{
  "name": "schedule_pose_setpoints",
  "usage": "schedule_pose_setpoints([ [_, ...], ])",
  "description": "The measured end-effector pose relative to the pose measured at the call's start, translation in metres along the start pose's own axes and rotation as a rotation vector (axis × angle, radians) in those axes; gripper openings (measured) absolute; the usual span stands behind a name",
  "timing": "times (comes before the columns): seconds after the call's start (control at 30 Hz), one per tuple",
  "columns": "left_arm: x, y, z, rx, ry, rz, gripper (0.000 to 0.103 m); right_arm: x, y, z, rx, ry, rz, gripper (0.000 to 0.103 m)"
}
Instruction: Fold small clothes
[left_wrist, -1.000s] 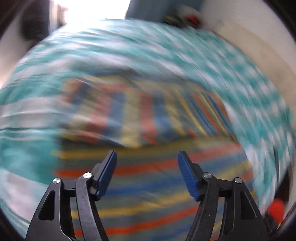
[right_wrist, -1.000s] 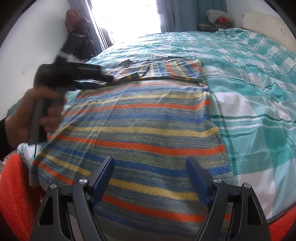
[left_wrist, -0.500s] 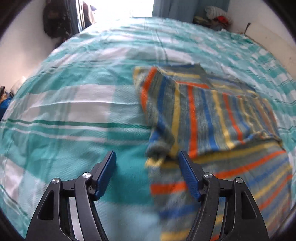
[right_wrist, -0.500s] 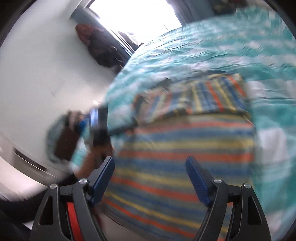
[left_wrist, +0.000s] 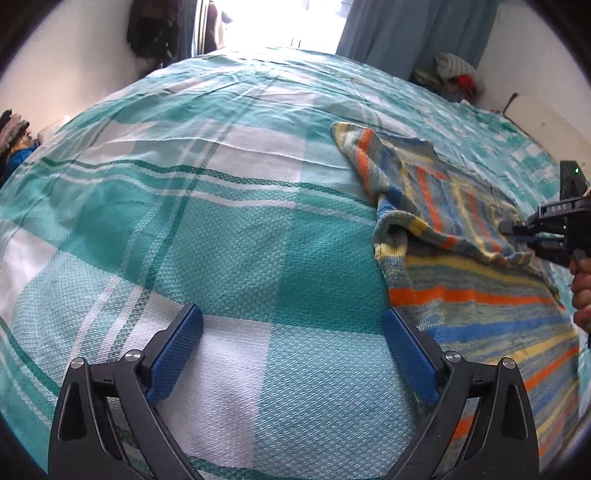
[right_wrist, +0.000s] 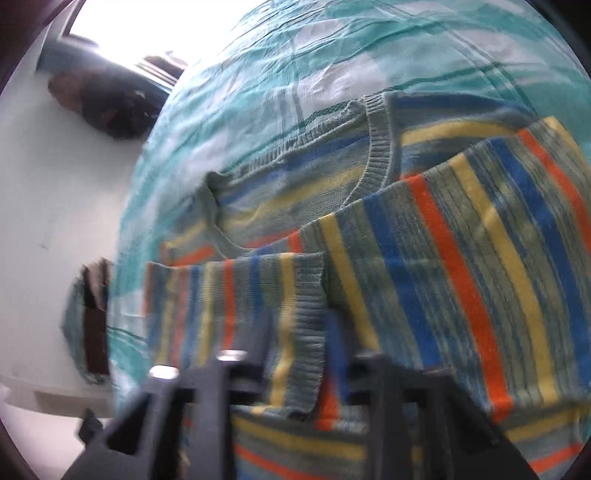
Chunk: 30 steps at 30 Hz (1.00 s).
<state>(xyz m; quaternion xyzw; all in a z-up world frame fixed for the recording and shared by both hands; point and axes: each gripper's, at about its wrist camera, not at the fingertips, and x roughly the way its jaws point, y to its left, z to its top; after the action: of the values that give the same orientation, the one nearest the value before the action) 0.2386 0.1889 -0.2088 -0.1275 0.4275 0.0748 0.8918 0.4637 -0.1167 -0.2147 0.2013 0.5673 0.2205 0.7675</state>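
With one sleeve already lying folded across the striped sweater (left_wrist: 469, 295) on the bed (left_wrist: 207, 206), the right gripper (right_wrist: 295, 369) is pinching a sleeve cuff (right_wrist: 306, 332) while the left gripper (left_wrist: 291, 354) is hanging wide open and empty, leaving further folds.

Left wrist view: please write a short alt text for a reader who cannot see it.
The open left gripper hovers over a teal checked bedsheet, holding nothing. At right lies a striped sweater, its folded sleeve pinched by the right gripper.
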Motion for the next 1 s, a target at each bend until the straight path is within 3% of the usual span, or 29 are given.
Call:
schedule_pose_setpoints([
  [0.13, 0.001, 0.002, -0.001, -0.007, -0.01, -0.012, 0.099, -0.043, 0.02, -0.008, -0.133, -0.191, -0.097, 0.004],
  [0.17, 0.001, 0.001, -0.001, -0.003, -0.012, -0.011, 0.099, -0.043, 0.02, -0.011, -0.145, -0.192, -0.125, 0.004],
  [0.23, 0.002, 0.0, -0.002, 0.003, -0.01, -0.005, 0.1, -0.026, 0.015, -0.014, -0.158, -0.112, -0.175, 0.008],
  [0.3, 0.001, 0.0, -0.002, 0.005, -0.006, -0.001, 0.1, -0.017, 0.005, -0.018, -0.141, -0.065, -0.213, 0.019],
  [0.37, -0.001, 0.0, 0.0, -0.002, -0.001, -0.005, 0.1, -0.03, 0.002, -0.022, -0.13, -0.114, -0.208, 0.022],
  [0.43, -0.007, 0.002, 0.004, -0.017, 0.007, -0.014, 0.1, -0.048, 0.009, -0.027, -0.159, -0.172, -0.163, 0.022],
  [0.5, -0.015, 0.003, 0.007, -0.035, 0.004, -0.039, 0.1, -0.06, 0.019, -0.03, -0.221, -0.18, -0.02, 0.022],
  [0.53, -0.017, 0.002, 0.006, -0.036, 0.007, -0.046, 0.1, -0.061, 0.022, -0.033, -0.243, -0.162, 0.051, 0.022],
  [0.6, -0.016, -0.001, 0.001, -0.007, 0.03, -0.028, 0.1, -0.049, 0.022, -0.04, -0.258, -0.082, 0.1, 0.027],
  [0.67, -0.017, -0.004, -0.003, 0.014, 0.039, -0.003, 0.099, -0.022, 0.007, -0.05, -0.232, 0.031, -0.035, 0.043],
  [0.7, -0.022, -0.005, -0.004, 0.015, 0.04, 0.003, 0.099, -0.021, 0.0, -0.053, -0.217, 0.033, -0.065, 0.037],
  [0.77, -0.034, -0.005, -0.007, 0.001, 0.037, -0.006, 0.099, -0.038, -0.005, -0.06, -0.205, -0.014, -0.074, 0.037],
  [0.9, -0.081, -0.018, -0.017, 0.021, -0.026, -0.036, 0.099, -0.097, 0.01, -0.098, -0.332, -0.128, -0.12, 0.058],
  [1.0, -0.11, -0.041, -0.03, 0.075, -0.067, -0.067, 0.099, -0.135, 0.011, -0.141, -0.422, -0.157, -0.176, 0.063],
])
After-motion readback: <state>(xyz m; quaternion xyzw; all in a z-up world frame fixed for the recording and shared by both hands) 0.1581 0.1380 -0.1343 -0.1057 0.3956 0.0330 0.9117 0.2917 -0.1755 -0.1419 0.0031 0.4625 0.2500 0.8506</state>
